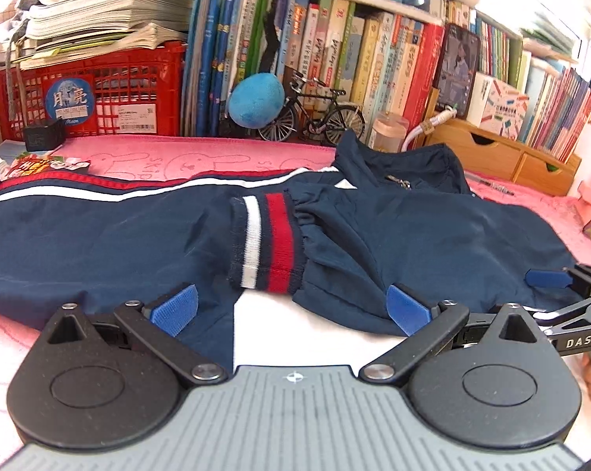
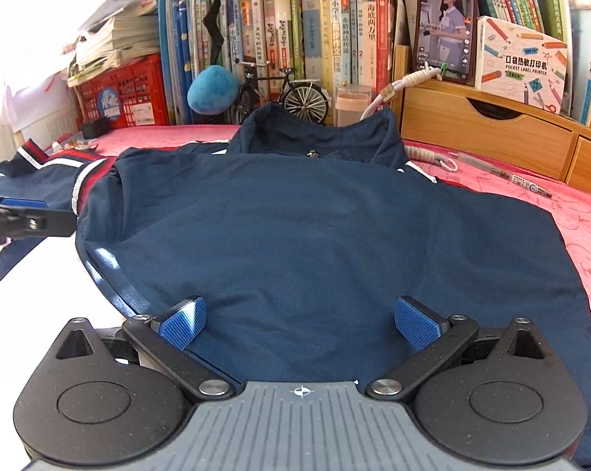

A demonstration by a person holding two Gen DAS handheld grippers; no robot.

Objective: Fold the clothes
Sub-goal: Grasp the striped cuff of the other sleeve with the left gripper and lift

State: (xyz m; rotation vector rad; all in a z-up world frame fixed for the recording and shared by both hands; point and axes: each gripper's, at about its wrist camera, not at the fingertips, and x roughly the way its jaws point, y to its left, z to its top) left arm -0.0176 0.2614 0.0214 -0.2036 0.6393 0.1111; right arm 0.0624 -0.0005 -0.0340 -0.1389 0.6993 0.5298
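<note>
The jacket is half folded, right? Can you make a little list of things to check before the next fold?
1. Left tool open, holding nothing: ok.
2. Right tool open, holding nothing: ok.
3. One sleeve folded across the jacket, its striped cuff lying on top: ok.
4. Other sleeve folded in: not ok, it is stretched out sideways.
5. Collar lying flat: not ok, it stands up.
6. Pen clear of the jacket: ok, it lies beside it on the pink towel.
</note>
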